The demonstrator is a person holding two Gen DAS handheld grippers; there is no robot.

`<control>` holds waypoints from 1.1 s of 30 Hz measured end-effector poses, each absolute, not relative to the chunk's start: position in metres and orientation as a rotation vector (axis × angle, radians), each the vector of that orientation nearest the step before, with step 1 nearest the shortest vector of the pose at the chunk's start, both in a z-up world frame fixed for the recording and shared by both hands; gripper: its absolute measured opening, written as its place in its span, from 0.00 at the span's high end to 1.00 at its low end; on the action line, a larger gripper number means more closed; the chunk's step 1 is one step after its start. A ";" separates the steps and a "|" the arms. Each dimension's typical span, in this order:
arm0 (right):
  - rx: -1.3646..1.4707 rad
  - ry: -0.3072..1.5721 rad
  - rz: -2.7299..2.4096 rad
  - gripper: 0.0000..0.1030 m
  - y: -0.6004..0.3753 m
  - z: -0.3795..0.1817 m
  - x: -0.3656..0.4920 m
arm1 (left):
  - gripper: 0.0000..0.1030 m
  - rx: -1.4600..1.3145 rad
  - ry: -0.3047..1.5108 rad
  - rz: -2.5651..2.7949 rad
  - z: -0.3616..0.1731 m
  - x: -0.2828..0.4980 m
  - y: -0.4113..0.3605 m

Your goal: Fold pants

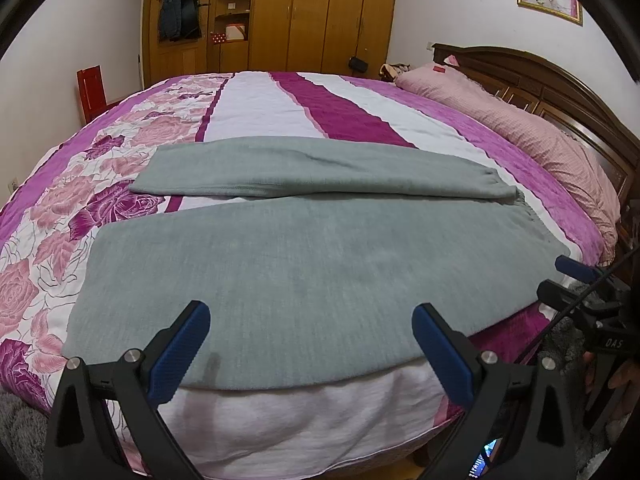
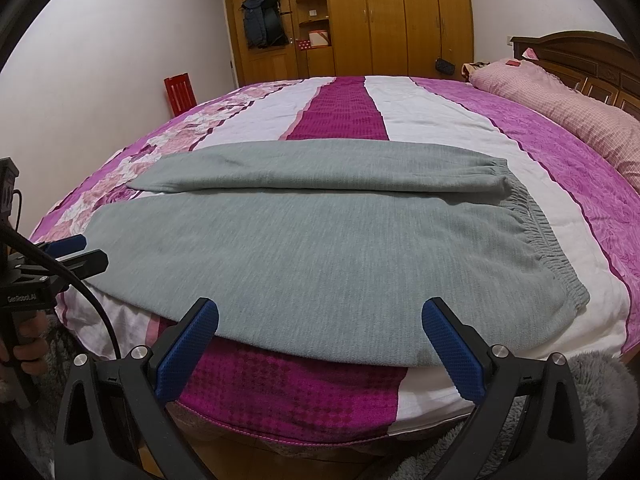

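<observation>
Grey pants [image 1: 304, 264] lie flat across the bed near its front edge, waistband to the right [image 2: 540, 232]. One leg lies near me; the far leg [image 1: 320, 172] is doubled back on itself, its cuff by the waistband. My left gripper [image 1: 312, 320] is open and empty, just above the near leg's front edge. My right gripper [image 2: 320, 316] is open and empty, over the front edge near the waist. Each gripper shows at the side of the other's view, the right one [image 1: 576, 272] and the left one [image 2: 68, 248].
The bed has a purple, white and floral quilt [image 1: 256, 100]. A pink pillow [image 1: 520, 128] lies along the dark wooden headboard [image 1: 560, 80] at right. Wooden wardrobes [image 2: 400, 16] stand behind the bed. A red crate [image 2: 180, 92] leans on the left wall. Grey shaggy rug [image 2: 592, 400] below.
</observation>
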State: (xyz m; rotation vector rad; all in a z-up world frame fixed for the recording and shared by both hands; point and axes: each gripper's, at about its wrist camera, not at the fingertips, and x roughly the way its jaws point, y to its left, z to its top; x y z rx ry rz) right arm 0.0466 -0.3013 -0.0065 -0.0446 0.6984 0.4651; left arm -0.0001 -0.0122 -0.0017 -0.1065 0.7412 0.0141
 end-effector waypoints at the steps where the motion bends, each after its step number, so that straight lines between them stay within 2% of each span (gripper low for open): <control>1: -0.045 0.699 0.465 0.01 -0.301 -0.007 0.047 | 0.00 -0.106 0.742 0.014 -0.002 0.000 -0.012; 33: -0.069 0.713 0.486 0.01 -0.294 -0.008 0.048 | 0.00 -0.103 0.753 0.010 -0.004 0.001 -0.016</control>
